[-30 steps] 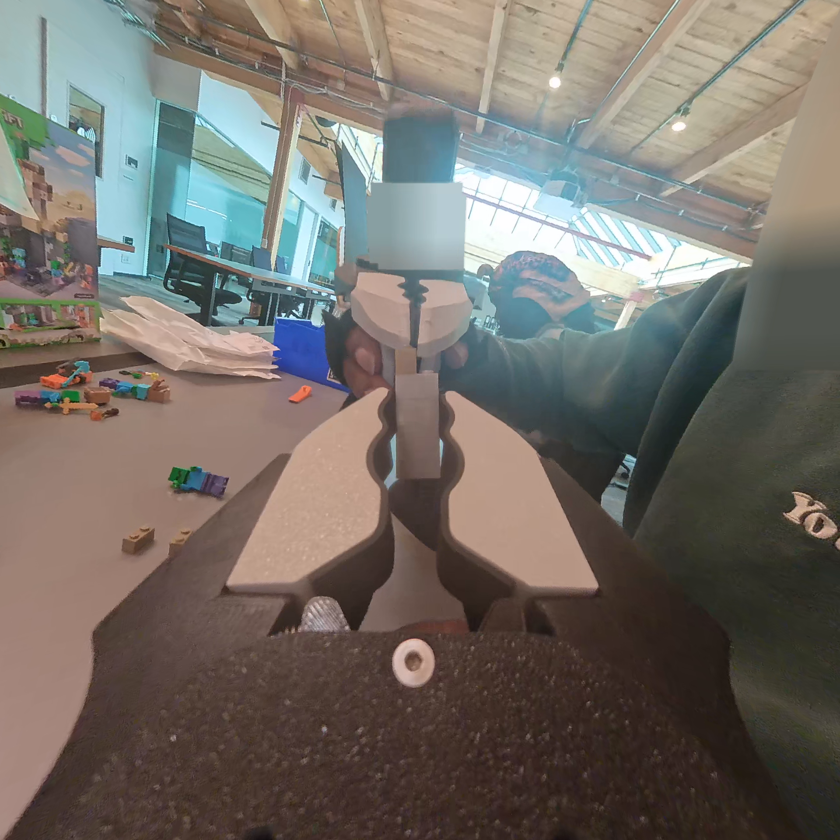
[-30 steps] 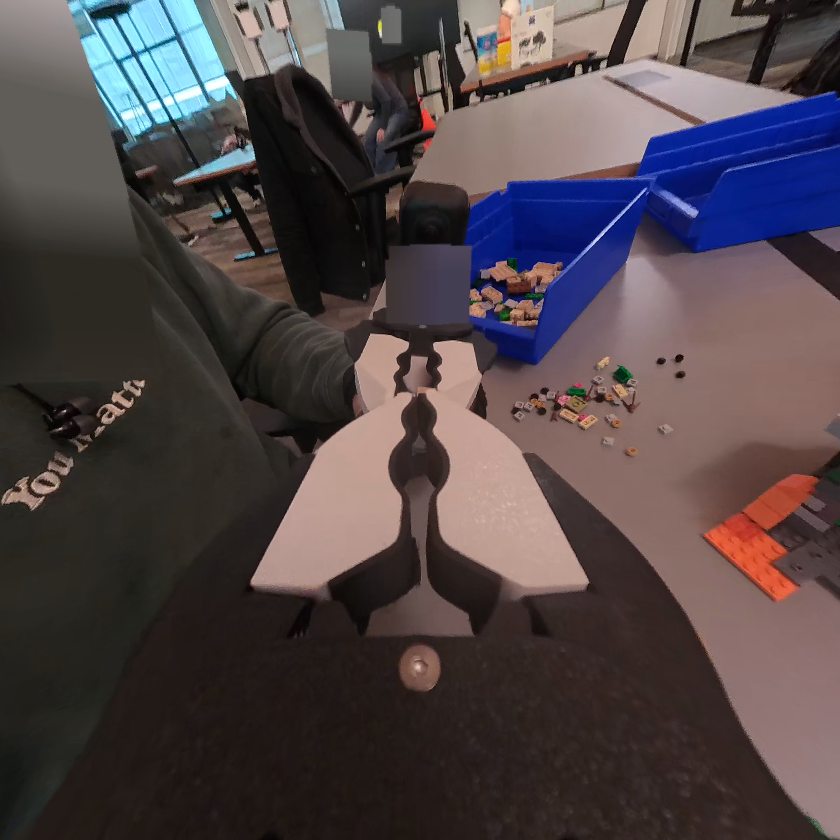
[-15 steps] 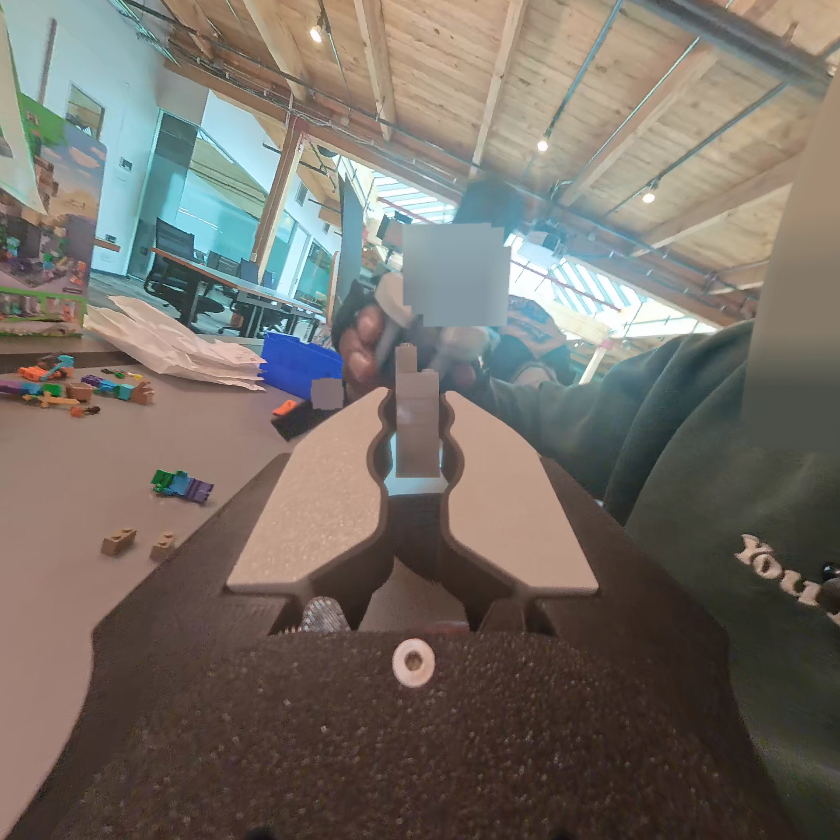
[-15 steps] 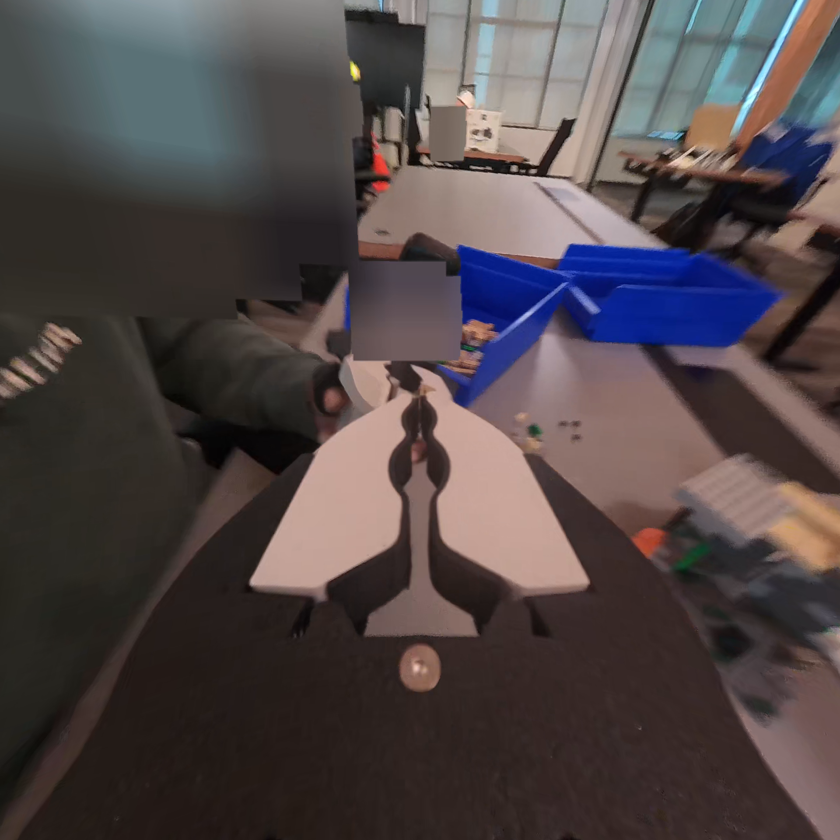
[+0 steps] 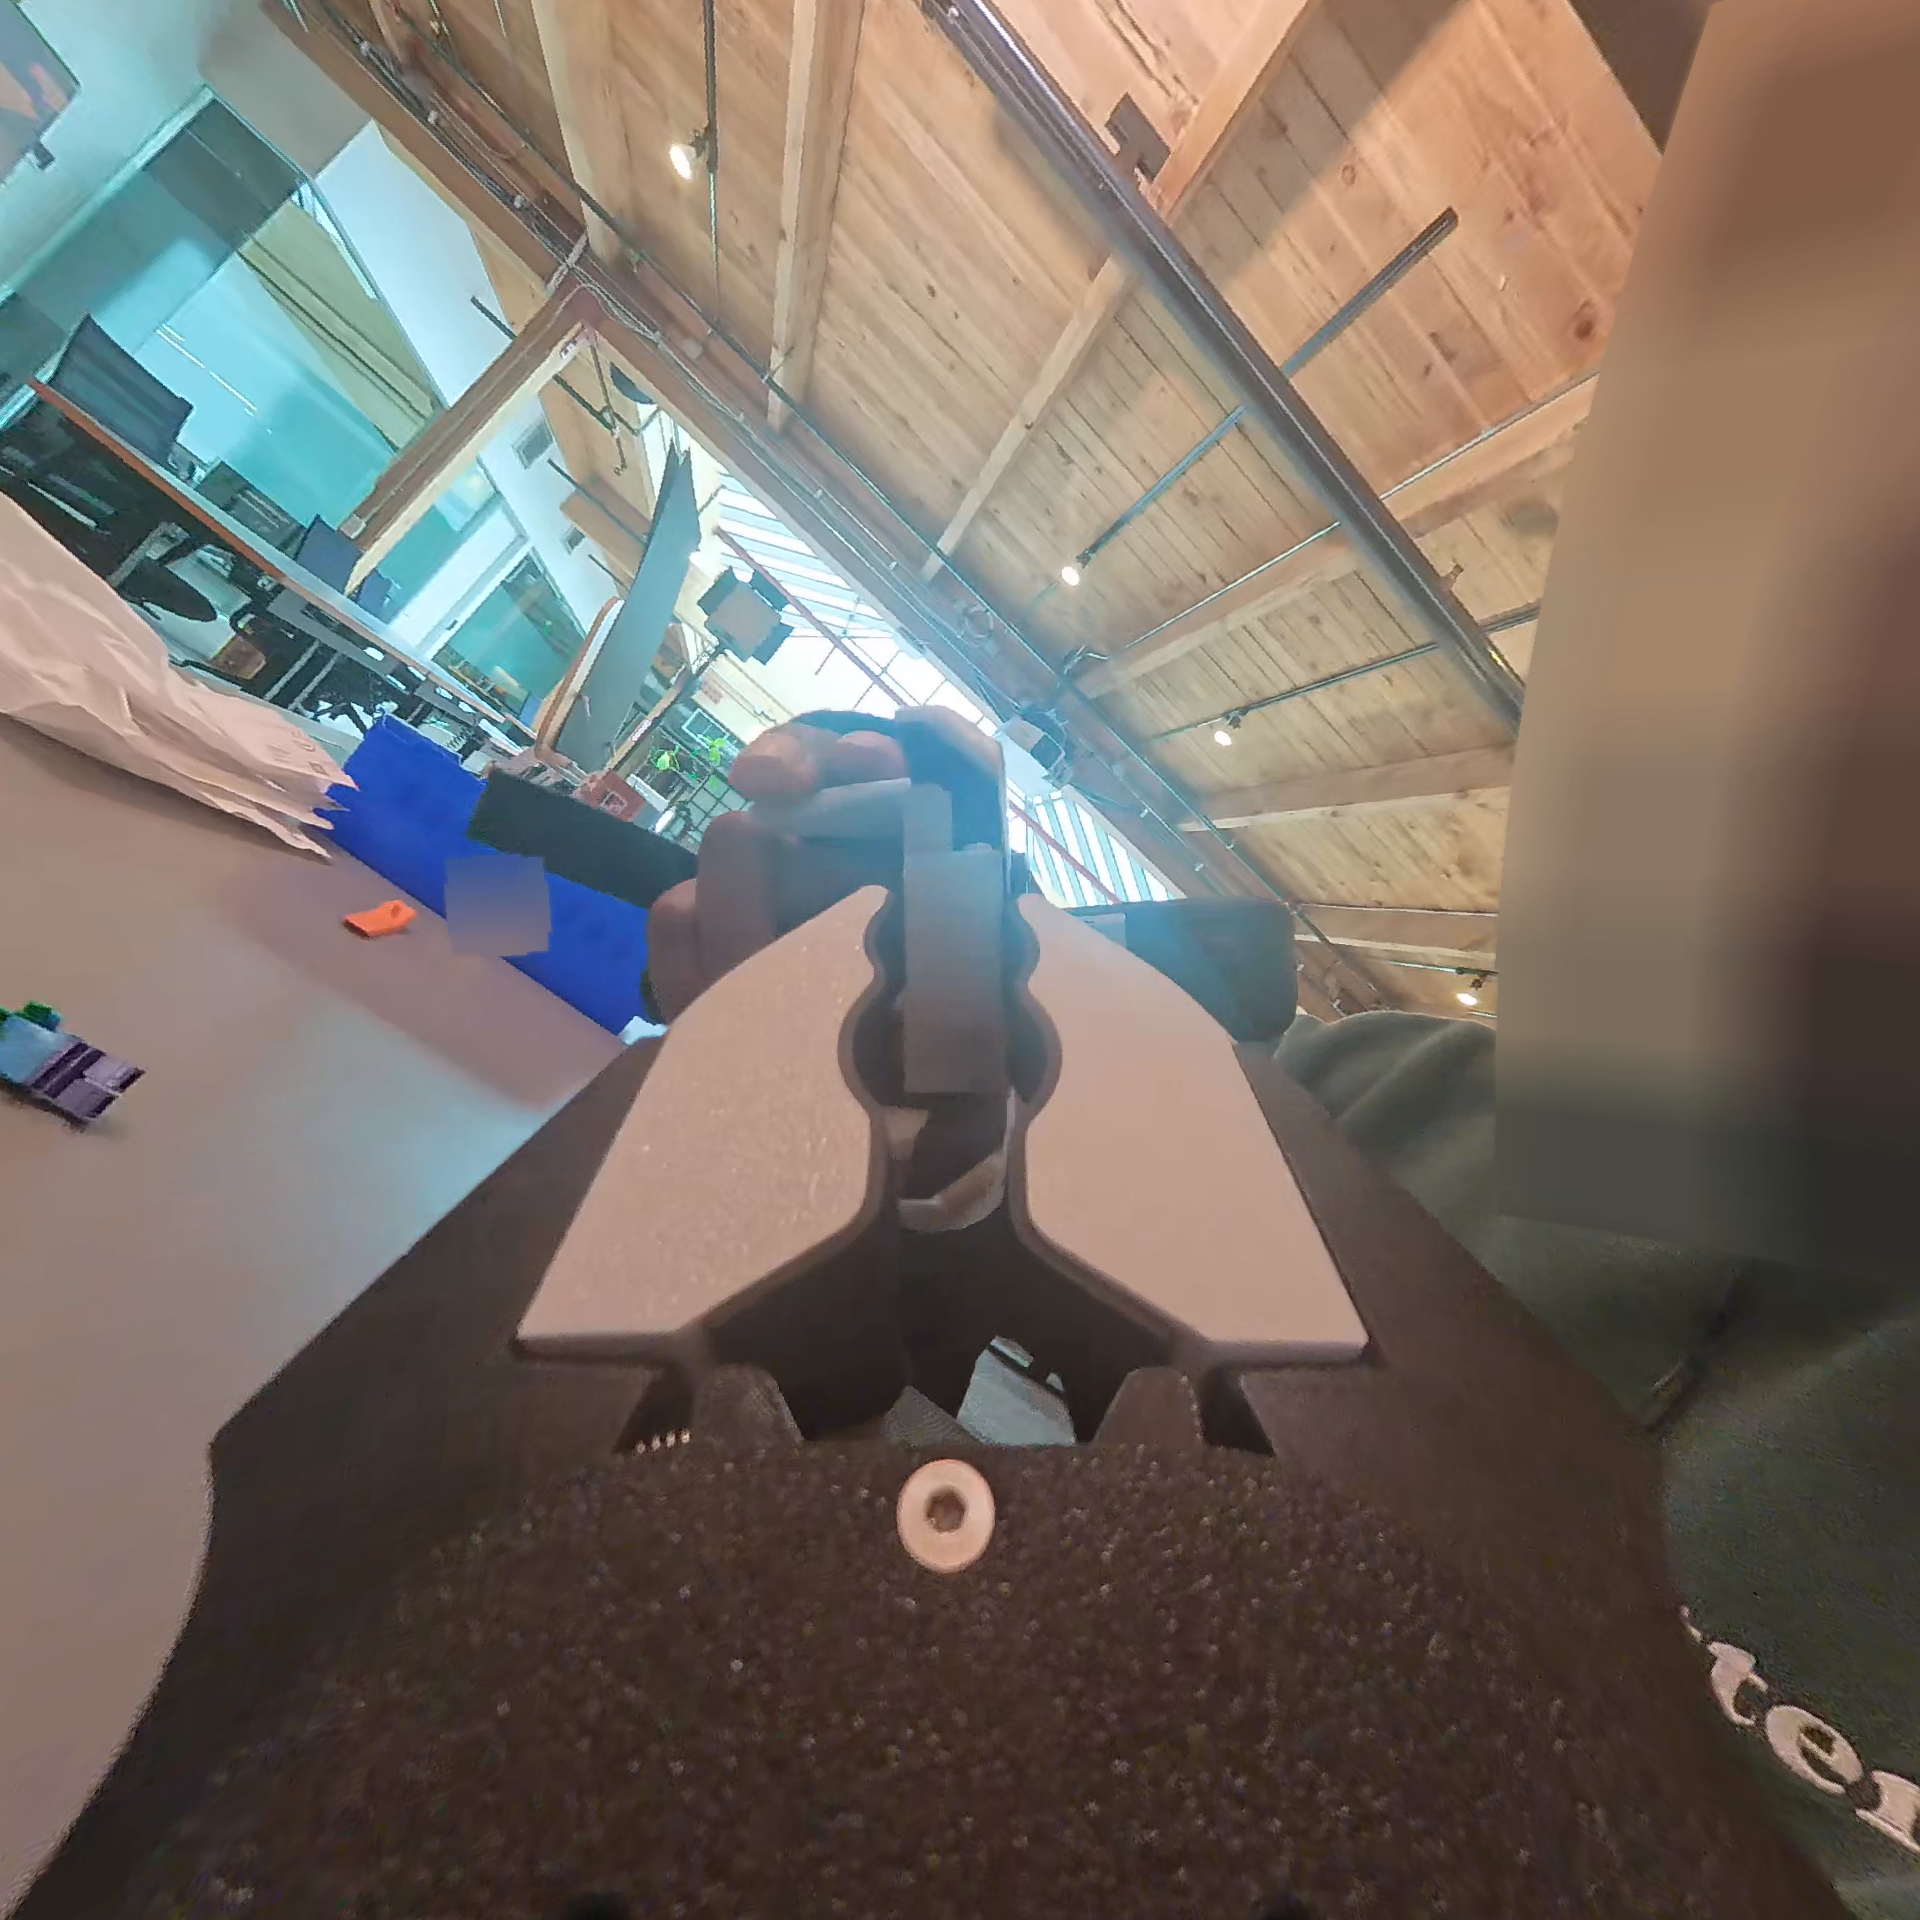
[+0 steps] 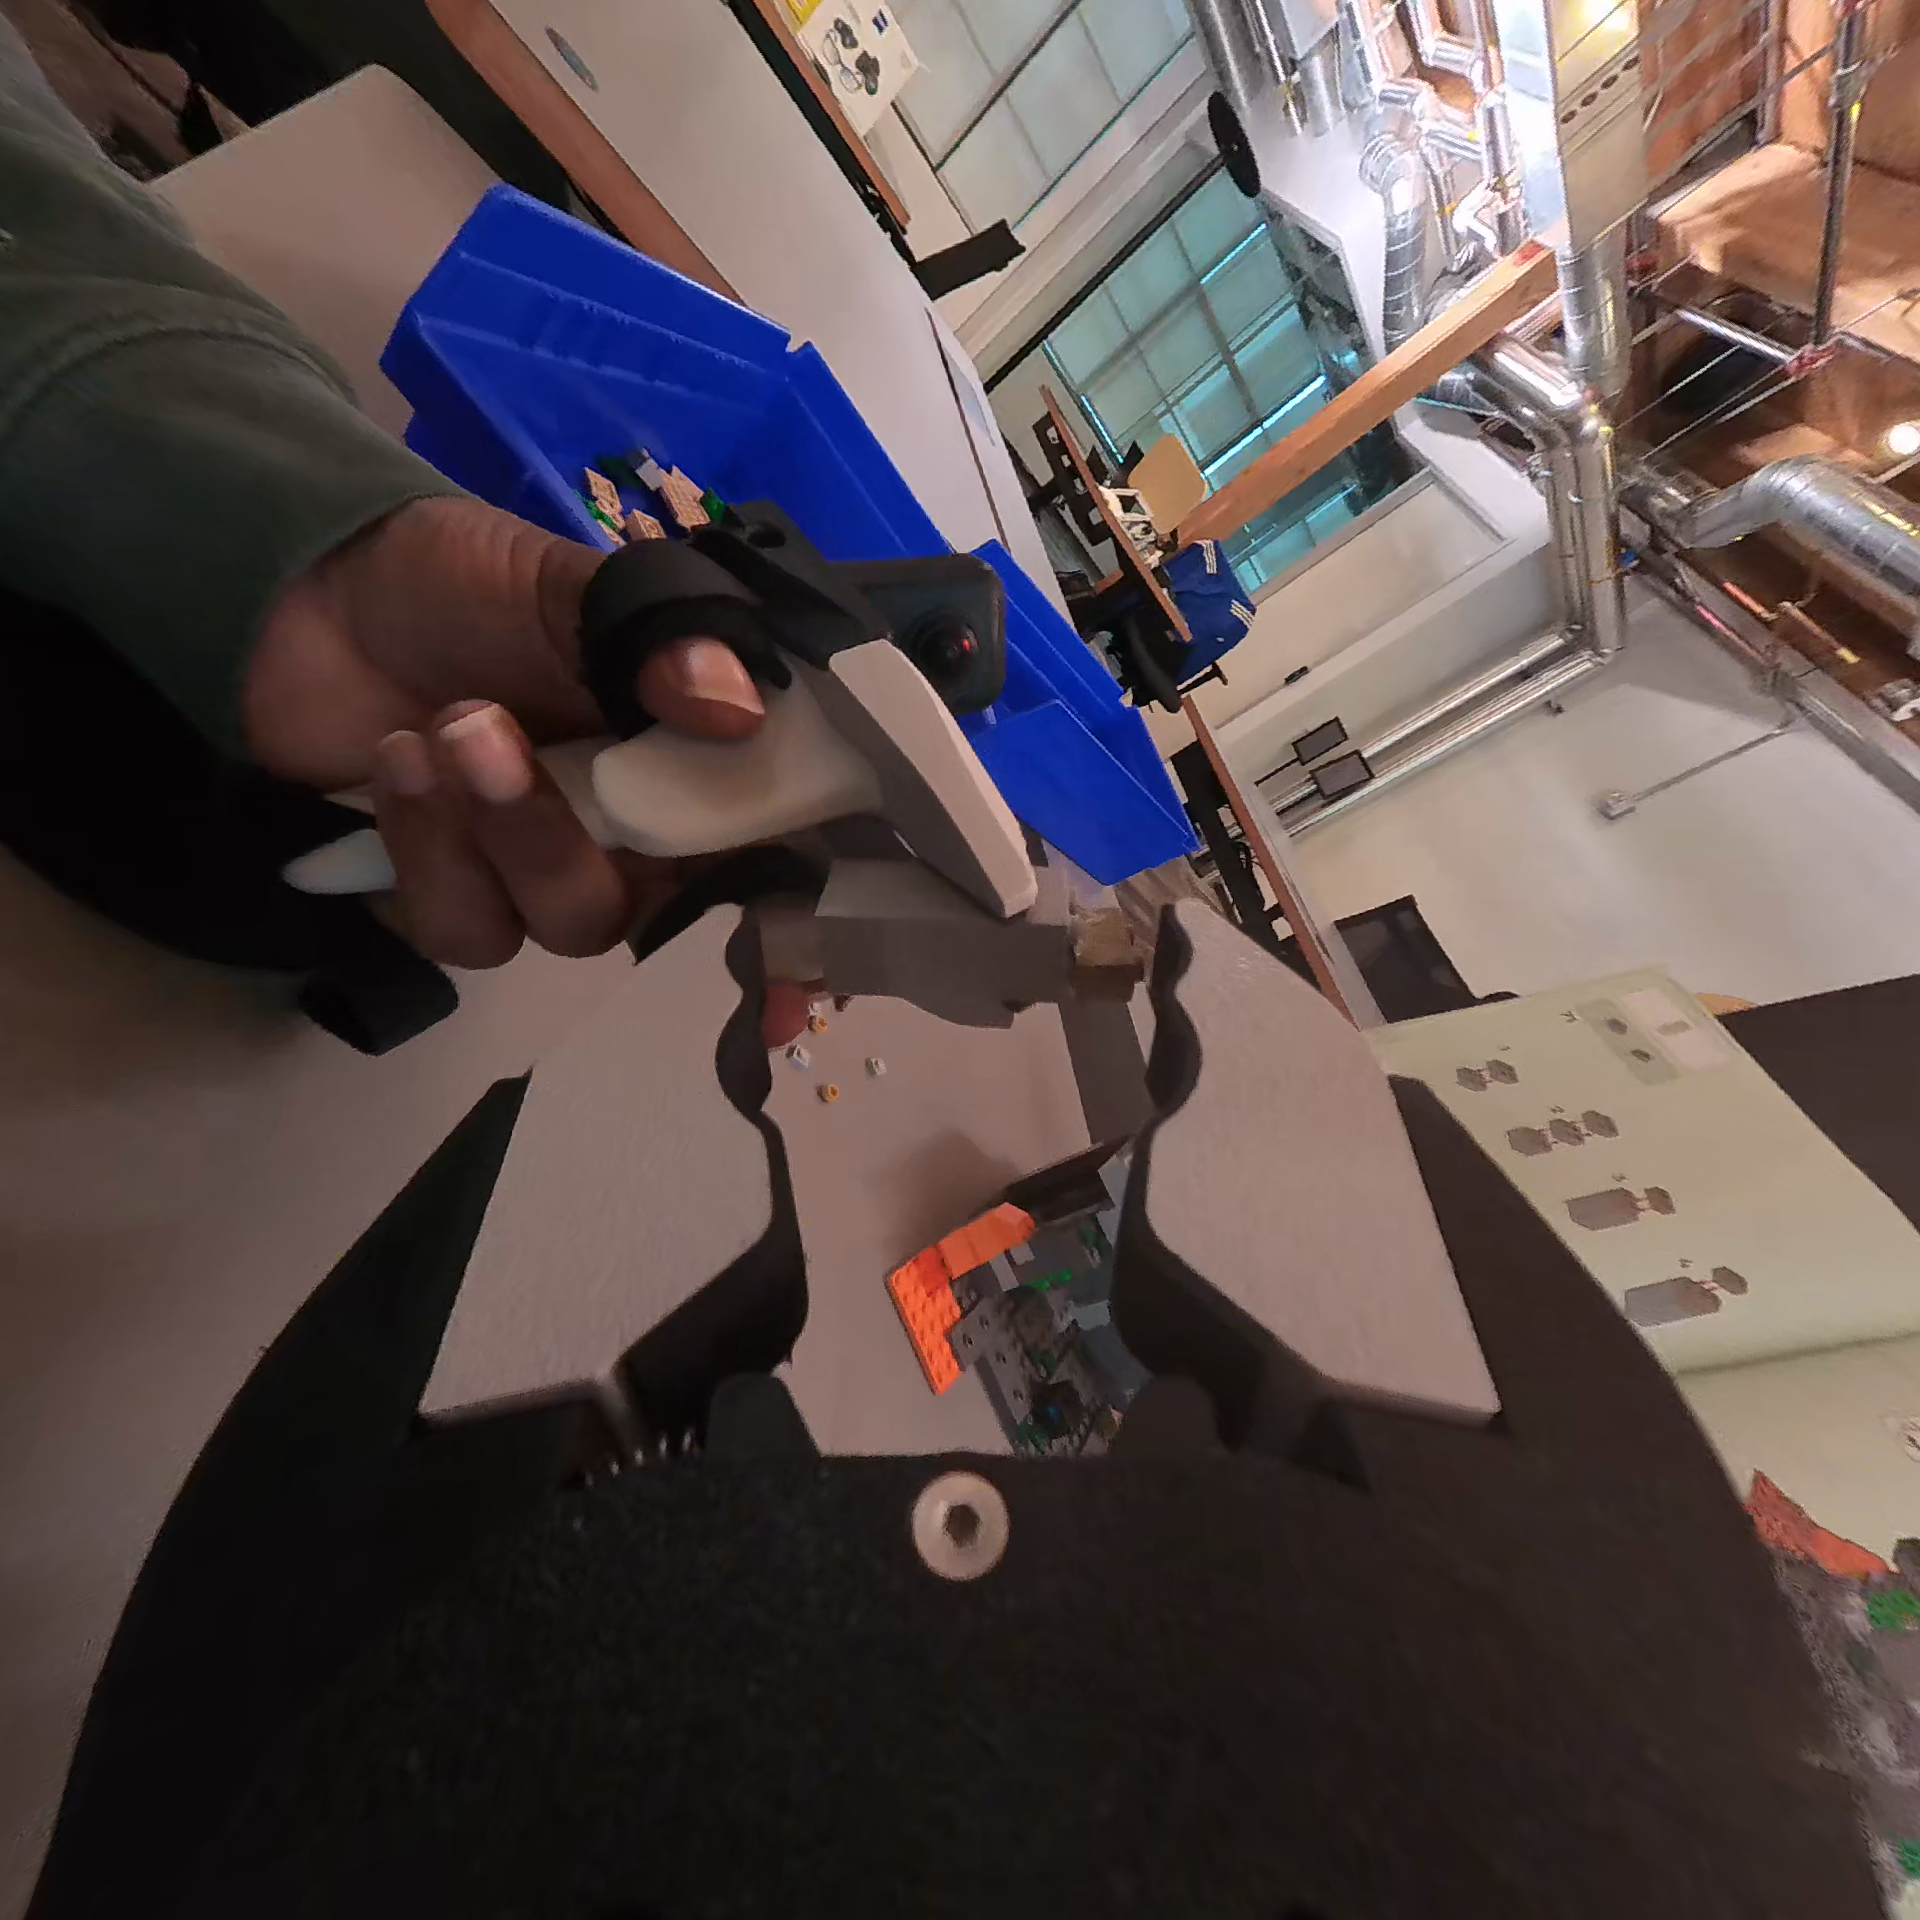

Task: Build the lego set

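— Holding a grey brick piece point(image 5: 948, 966), the left hand-held gripper point(image 5: 948, 935) was clenched on it, with a pad pressed on each side. Which way did the piece point?

— Its long side ran straight out along the fingers, and its far end stuck out past the tips. In the right wrist view the same grey brick piece point(image 6: 935, 961) lay sideways, with a small tan brick point(image 6: 1107, 951) on its outer end.

— Where was the right hand-held gripper point(image 6: 956, 987)?

— Just beside that end. Its fingers stood wide apart on both sides of the piece and did not press it. A second before, they were shut tight.

— What else was near?

— A blue bin point(image 6: 665, 416) with little bricks sat on the bench point(image 6: 208, 1143), and an orange and grey brick build point(image 6: 997, 1320) lay under the right fingers. Both views had tipped over since then.
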A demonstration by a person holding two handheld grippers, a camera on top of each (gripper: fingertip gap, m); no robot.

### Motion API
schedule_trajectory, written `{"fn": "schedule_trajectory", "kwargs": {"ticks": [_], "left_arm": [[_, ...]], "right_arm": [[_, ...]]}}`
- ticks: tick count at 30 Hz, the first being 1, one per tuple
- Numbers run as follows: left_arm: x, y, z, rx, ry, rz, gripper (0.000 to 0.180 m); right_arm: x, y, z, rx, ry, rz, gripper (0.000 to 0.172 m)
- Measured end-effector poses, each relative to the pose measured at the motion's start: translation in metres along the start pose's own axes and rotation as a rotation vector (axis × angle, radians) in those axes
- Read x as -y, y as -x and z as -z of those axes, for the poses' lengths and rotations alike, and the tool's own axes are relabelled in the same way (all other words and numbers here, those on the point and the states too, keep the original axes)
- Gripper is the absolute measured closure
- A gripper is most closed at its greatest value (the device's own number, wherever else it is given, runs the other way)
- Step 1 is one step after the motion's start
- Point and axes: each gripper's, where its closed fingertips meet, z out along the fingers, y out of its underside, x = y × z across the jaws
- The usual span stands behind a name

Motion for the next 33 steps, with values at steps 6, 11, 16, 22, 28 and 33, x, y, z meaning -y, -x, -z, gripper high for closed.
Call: {"fn": "schedule_trajectory", "kwargs": {"ticks": [6, 11, 16, 22, 28, 33], "left_arm": [[0.002, -0.001, 0.000, -0.012, -0.021, 0.022, 0.164], [0.002, -0.001, 0.001, -0.020, -0.027, 0.041, 0.163], [0.002, 0.002, 0.002, -0.011, -0.027, 0.044, 0.162], [0.001, 0.007, 0.002, 0.001, -0.007, 0.046, 0.163], [0.003, 0.015, 0.004, 0.103, 0.056, -0.112, 0.163], [-0.003, 0.033, 0.011, 0.258, 0.142, -0.268, 0.163]], "right_arm": [[0.002, -0.006, -0.001, -0.045, -0.030, -0.040, 0.113], [0.002, -0.005, -0.001, -0.054, -0.040, -0.083, 0.113], [0.001, -0.004, -0.002, -0.066, -0.040, -0.110, 0.114], [-0.004, -0.003, -0.002, -0.054, -0.047, -0.150, 0.114], [-0.009, -0.012, 0.011, 0.040, -0.038, -0.206, 0.104], [-0.052, -0.009, 0.026, 0.177, 0.118, -0.291, 0.114]]}}
